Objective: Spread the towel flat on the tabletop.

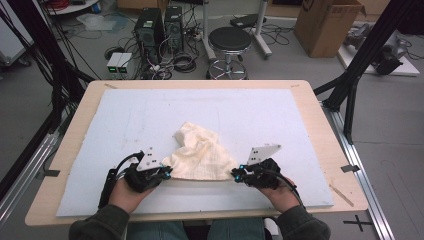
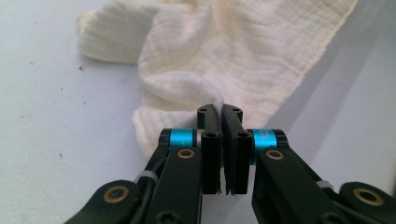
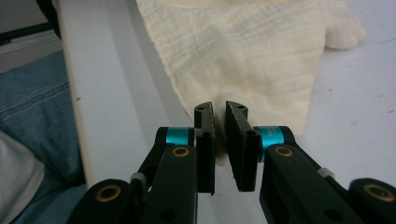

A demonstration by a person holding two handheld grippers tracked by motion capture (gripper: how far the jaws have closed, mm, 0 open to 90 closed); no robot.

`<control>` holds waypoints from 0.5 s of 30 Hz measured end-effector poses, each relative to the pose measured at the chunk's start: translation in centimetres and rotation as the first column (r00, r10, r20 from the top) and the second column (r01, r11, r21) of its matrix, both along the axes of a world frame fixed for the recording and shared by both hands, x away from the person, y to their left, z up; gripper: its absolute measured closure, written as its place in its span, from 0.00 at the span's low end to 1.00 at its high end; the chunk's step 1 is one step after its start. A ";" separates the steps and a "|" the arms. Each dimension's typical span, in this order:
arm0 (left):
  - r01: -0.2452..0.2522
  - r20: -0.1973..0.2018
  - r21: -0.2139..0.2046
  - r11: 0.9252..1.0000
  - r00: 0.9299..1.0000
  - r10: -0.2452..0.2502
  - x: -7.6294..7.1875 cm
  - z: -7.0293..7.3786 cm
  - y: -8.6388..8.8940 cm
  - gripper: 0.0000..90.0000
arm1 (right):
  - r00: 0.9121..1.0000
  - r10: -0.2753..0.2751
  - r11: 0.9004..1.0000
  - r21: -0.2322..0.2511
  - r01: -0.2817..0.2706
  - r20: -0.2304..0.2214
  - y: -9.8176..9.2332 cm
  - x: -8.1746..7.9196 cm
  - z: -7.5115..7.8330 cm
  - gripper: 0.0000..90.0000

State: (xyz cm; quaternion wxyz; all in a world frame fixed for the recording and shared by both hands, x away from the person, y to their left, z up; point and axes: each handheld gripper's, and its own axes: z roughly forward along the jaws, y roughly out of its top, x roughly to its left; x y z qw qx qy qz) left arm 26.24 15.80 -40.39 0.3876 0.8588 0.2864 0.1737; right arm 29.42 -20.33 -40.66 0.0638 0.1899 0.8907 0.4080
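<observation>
Both grippers pinch the near corners of a cream cloth [image 1: 200, 155] on the pale blue mat [image 1: 125, 115].

The left gripper [image 1: 167, 172] has its jaws pressed almost together, a thin edge of cloth [image 2: 224, 56] caught between the pads at the tips. The right gripper [image 1: 235, 174] has its jaws drawn close with a narrow gap, nipping the cloth's [image 3: 243, 56] near right corner. The cloth lies crumpled near the middle of the mat, toward the near edge, its far part bunched up. The left gripper view brings out the crinkled weave and small specks on the mat [image 2: 56, 140]. The right gripper view takes in the table's wooden edge [image 3: 74, 107] and the person's blue jeans [image 3: 32, 107]. The high view adds a black stool [image 1: 229, 42] and a cardboard box [image 1: 327, 25] on the floor beyond.
</observation>
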 end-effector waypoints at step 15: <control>0.038 -0.023 0.021 0.999 0.999 -0.037 -5.4 -0.5 1.1 0.75 | 0.993 0.108 0.994 -0.011 -0.108 -0.045 1.9 -3.8 -1.3 0.77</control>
